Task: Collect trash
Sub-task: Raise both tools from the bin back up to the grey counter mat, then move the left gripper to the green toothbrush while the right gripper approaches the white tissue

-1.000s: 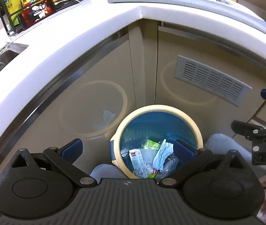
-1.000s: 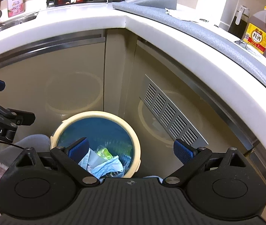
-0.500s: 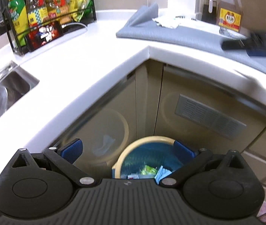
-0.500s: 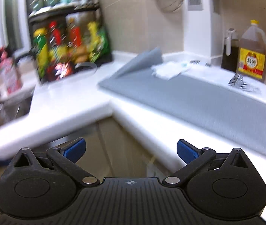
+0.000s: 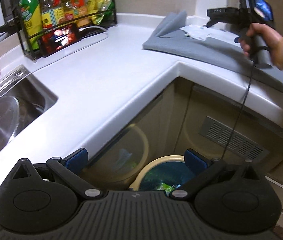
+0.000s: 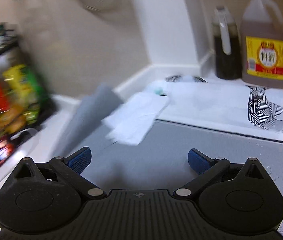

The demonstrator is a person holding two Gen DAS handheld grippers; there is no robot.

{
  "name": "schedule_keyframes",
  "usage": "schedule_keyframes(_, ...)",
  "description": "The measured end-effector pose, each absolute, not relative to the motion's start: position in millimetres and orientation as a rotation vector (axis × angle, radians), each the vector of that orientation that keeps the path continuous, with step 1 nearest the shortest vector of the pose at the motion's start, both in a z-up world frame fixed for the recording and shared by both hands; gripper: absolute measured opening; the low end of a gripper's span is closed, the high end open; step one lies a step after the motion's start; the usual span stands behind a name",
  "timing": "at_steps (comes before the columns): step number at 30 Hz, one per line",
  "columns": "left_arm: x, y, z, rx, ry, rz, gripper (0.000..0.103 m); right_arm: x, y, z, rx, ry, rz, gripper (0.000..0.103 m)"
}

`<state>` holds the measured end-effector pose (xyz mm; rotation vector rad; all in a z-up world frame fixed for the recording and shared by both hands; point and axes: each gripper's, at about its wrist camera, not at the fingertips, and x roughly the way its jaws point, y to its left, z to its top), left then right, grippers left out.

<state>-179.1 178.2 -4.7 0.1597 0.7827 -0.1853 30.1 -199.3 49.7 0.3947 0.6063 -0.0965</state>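
Note:
A crumpled white tissue (image 6: 135, 118) lies on the grey mat (image 6: 191, 146) on the counter, just ahead of my right gripper (image 6: 139, 158), which is open and empty. The tissue also shows in the left wrist view (image 5: 196, 32), with the hand-held right gripper (image 5: 213, 23) above it. My left gripper (image 5: 136, 159) is open and empty over the counter corner. Below it stands a cream-rimmed bin (image 5: 157, 165) with a blue liner and trash inside, on the floor by the cabinet.
A black rack of bottles (image 5: 61, 14) and a phone (image 5: 59, 38) stand at the back left. A sink (image 5: 11, 110) with a steel lid is on the left. An oil jug (image 6: 265, 50) and a dark bottle (image 6: 226, 48) stand behind a patterned white sheet (image 6: 261, 112).
Both grippers have risen from over the bin to counter height. The right gripper has moved forward over the grey mat toward the tissue. Both stayed open and empty.

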Motion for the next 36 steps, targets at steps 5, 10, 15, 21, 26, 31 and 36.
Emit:
schedule_keyframes(5, -165.2, 190.3, -5.8, 0.160, 0.818, -0.136, 0.103, 92.7, -206.0, 21.6, 0.444, 0.665, -0.154, 0.103)
schedule_keyframes(10, -152.0, 189.3, -9.9, 0.174, 0.838, -0.118, 0.103, 121.7, -188.0, 17.6, 0.349, 0.646, -0.119, 0.103)
schedule_keyframes(15, -147.2, 175.0, -7.9, 0.189, 0.833, -0.152, 0.103, 117.5, -180.4, 15.3, 0.256, 0.610, -0.084, 0.020)
schedule_keyframes(21, -142.2, 161.5, 4.8, 0.215, 0.792, -0.174, 0.103, 78.7, -226.6, 16.3, 0.365, 0.614, -0.116, 0.003)
schedule_keyframes(26, -123.0, 138.0, 26.9, 0.230, 0.717, -0.231, 0.103, 14.6, -282.8, 17.6, 0.352, 0.600, -0.219, 0.003)
schedule_keyframes(31, -73.2, 81.1, 60.1, 0.267, 0.575, -0.362, 0.103, -19.3, -312.4, 10.1, 0.429, 0.580, -0.235, 0.022)
schedule_keyframes(36, 2.6, 2.7, 75.5, 0.349, 0.461, -0.507, 0.103, -13.4, -304.3, 11.6, 0.460, 0.512, -0.217, 0.096)
